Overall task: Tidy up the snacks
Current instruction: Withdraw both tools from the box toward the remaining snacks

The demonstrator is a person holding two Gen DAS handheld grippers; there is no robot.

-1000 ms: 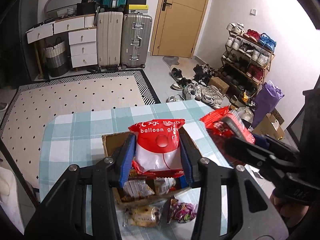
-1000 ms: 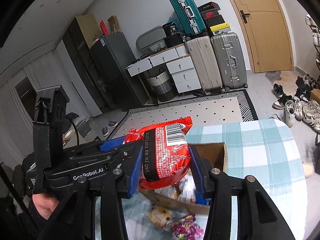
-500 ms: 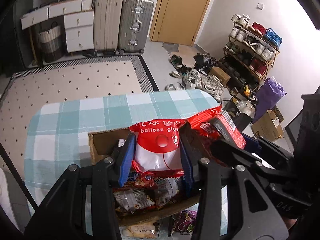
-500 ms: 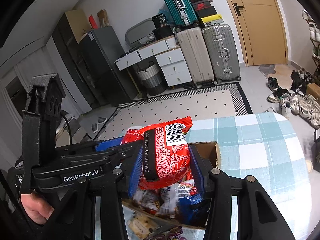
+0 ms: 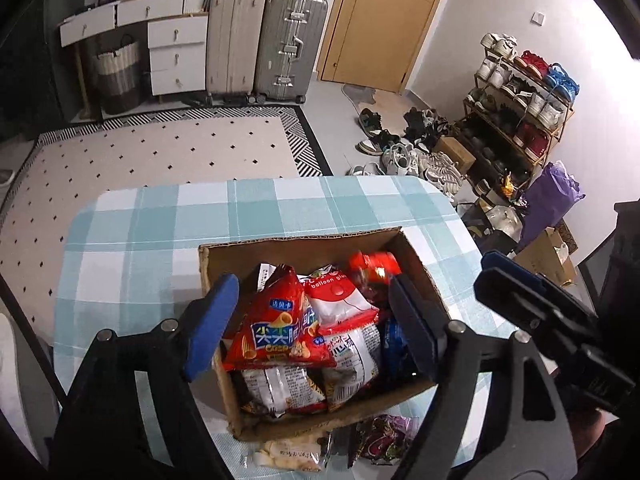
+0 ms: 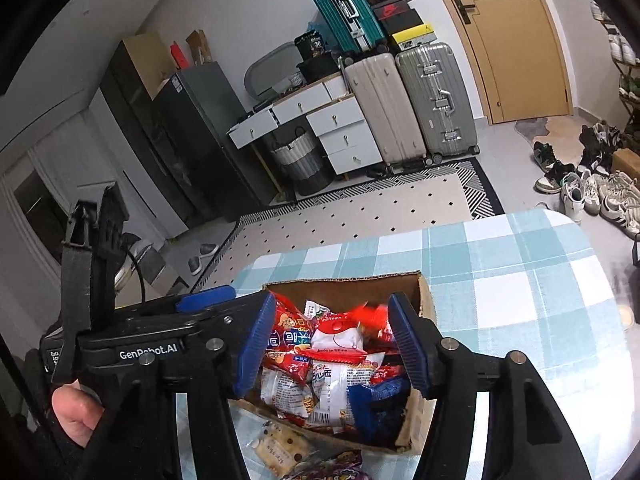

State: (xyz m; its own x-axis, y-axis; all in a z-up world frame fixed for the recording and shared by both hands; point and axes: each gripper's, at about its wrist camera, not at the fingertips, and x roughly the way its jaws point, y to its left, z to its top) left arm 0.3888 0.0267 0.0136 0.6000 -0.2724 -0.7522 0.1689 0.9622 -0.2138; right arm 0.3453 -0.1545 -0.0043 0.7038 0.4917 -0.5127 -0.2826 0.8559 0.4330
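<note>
Drop step: both tongs, left (image 5: 308, 320) and right (image 6: 328, 340), just spread, empty over cardboard box (image 5: 304, 246); balloon-glue packet (image 5: 340, 300) inside. Next, likely: cracker pack (image 5: 288, 454), lower centre, on counter (image 5: 132, 240).

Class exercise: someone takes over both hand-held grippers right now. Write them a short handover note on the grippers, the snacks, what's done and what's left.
Left gripper: jaws just opened, empty, above the cardboard box.
Right gripper: jaws just opened, empty, above the same box.
Done: the white "balloon" packet and the red packet lie in the box on the other snacks.
Left: the biscuit packet and the purple packet lie on the checked tablecloth in front of the box.
</note>
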